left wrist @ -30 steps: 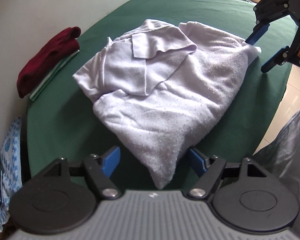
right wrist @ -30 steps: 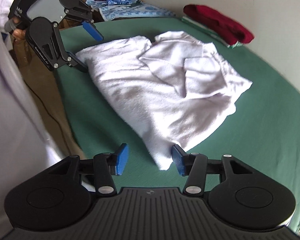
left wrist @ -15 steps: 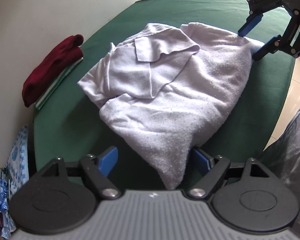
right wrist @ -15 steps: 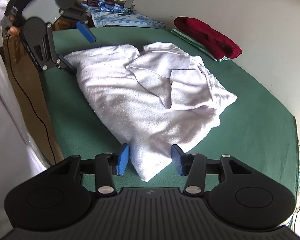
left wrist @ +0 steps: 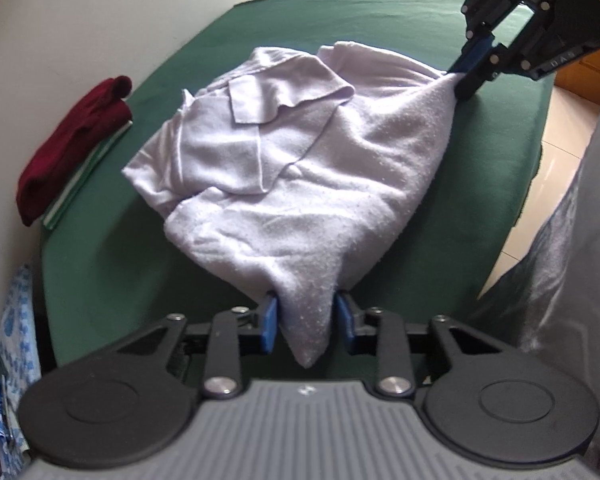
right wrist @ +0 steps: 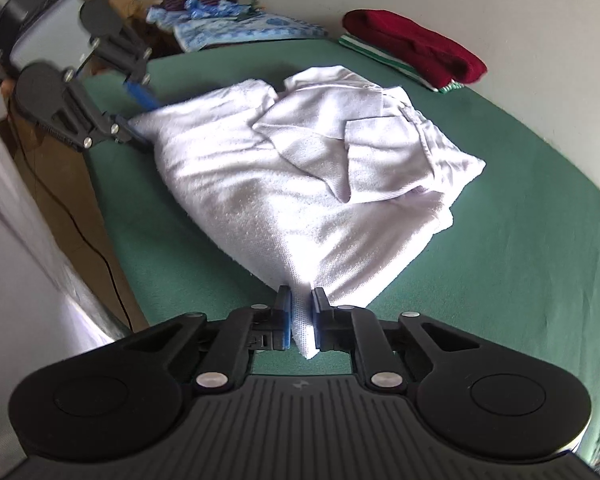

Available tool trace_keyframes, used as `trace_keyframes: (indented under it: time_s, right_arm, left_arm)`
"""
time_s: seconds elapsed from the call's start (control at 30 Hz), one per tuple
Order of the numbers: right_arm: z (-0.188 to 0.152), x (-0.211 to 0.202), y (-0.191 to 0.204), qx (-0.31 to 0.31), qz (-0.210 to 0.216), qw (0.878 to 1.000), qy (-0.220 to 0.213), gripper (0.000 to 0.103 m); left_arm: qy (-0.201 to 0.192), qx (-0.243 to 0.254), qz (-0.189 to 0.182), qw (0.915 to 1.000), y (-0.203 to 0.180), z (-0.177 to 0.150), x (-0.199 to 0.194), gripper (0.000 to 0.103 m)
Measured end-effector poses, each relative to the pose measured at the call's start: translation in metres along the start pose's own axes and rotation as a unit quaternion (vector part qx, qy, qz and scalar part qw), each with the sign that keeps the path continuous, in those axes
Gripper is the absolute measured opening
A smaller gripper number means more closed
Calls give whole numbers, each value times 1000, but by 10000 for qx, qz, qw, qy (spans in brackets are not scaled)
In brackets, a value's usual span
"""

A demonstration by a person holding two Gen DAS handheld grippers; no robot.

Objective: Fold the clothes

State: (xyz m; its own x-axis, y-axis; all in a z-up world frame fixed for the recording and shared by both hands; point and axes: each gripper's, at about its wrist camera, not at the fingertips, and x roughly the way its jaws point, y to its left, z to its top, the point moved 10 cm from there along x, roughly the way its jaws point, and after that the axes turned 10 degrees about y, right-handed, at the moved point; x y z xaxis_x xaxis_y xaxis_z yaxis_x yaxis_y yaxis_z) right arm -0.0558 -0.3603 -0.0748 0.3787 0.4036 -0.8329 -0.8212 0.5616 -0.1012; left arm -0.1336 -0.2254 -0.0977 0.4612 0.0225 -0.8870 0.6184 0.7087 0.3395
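- While the left gripper [left wrist: 306, 326] pinches a corner of the white garment [left wrist: 300, 184] at lower centre, a thin bite could slip; green table [left wrist: 112, 280], cream wall.
- In the right view, the right gripper [right wrist: 301, 322] clamps another corner; maroon cloth [right wrist: 416, 50] upper right.

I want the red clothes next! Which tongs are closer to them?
Left. The left tongs pinch one corner of the white shirt, with the red clothes off to their left. The right tongs pinch another corner, farther away.
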Motion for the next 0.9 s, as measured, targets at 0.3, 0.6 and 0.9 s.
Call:
trace_keyframes:
  time_s: [0.3,0.6,0.9]
  right_arm:
    - [4,-10,-7,427,350,9985,57,9]
    - [-9,-28,4,342,895,9936,601,8]
    - [26,-53,-30,994,1283,9862,335,8]
  left_arm:
    - [103,-80,-185,9997,6,-2,-8,6]
    - [167,-327,-761,9964,12,-7,-21,6]
    - [-253,-863,-1107,9898,79,37,-41,6]
